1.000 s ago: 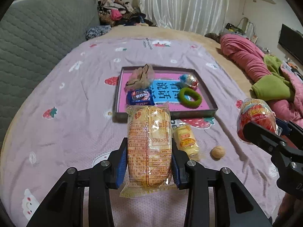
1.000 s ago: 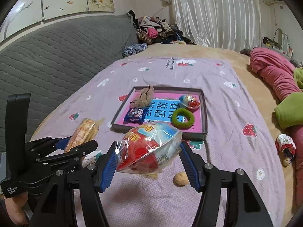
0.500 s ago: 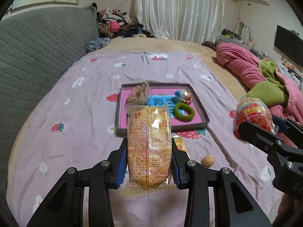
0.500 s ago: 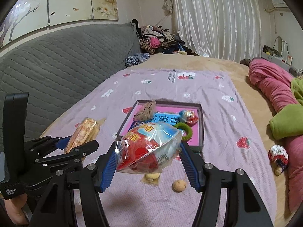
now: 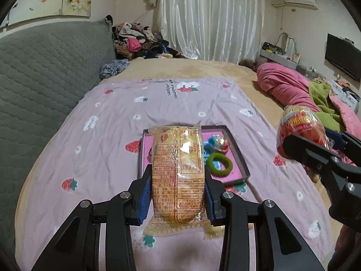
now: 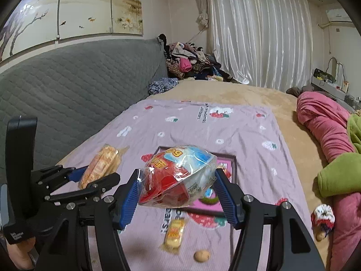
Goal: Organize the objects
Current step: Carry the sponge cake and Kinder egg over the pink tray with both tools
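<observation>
Closest in, the left claw (image 5: 178, 199) is clenched on a long yellow biscuit pack (image 5: 178, 169) by its lower end, so the free top could swing and slide out of the blue pads (image 5: 144, 199). Beside it the right claw (image 6: 178, 194) grips a crinkly red snack bag (image 6: 178, 178), which could squirm loose. Beyond, the pink tray (image 5: 239, 155) on the bed (image 5: 108, 122) already holds a green ring (image 5: 220, 164), so a careless drop could land on it or tip over the rim.

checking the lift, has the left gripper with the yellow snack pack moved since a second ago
Yes. The left gripper has risen: the tray looks smaller and the yellow snack pack now covers more of it.
</observation>
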`<state>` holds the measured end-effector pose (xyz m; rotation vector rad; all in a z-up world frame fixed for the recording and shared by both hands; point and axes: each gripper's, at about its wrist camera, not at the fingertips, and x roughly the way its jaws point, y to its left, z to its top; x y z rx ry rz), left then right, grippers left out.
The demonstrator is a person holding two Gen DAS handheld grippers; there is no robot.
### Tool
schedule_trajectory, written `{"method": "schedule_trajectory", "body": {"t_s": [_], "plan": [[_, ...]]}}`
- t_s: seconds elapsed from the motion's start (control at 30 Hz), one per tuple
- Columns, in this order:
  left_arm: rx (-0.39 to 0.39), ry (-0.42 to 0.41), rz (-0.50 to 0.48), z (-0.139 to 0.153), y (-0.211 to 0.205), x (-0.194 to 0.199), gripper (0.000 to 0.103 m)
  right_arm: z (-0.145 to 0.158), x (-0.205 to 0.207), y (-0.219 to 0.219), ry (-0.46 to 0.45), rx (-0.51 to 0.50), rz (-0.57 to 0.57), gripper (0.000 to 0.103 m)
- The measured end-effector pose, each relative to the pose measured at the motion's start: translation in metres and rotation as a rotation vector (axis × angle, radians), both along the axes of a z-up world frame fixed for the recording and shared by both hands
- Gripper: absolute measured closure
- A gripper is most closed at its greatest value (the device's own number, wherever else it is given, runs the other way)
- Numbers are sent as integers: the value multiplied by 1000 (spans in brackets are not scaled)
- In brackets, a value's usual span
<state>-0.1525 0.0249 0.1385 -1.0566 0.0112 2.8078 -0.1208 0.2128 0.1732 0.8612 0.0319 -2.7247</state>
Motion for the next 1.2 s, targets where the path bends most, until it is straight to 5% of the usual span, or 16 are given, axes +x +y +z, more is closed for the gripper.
{"method": "schedule_trajectory", "body": {"t_s": [0.33, 0.57, 0.93, 1.2], "plan": [[-5, 15, -10, -5, 8, -69, 63, -5, -60, 5, 19, 22, -17, 39], [6, 37, -12, -22, 6, -117, 63, -37, -103, 8, 2, 17, -33, 39], [31, -25, 9, -118, 0, -168, 63, -108, -143, 16, -41, -2, -62, 39], [21, -27, 14, -162, -2, -183, 63, -149, -158, 33, -49, -28, -108, 39]]}}
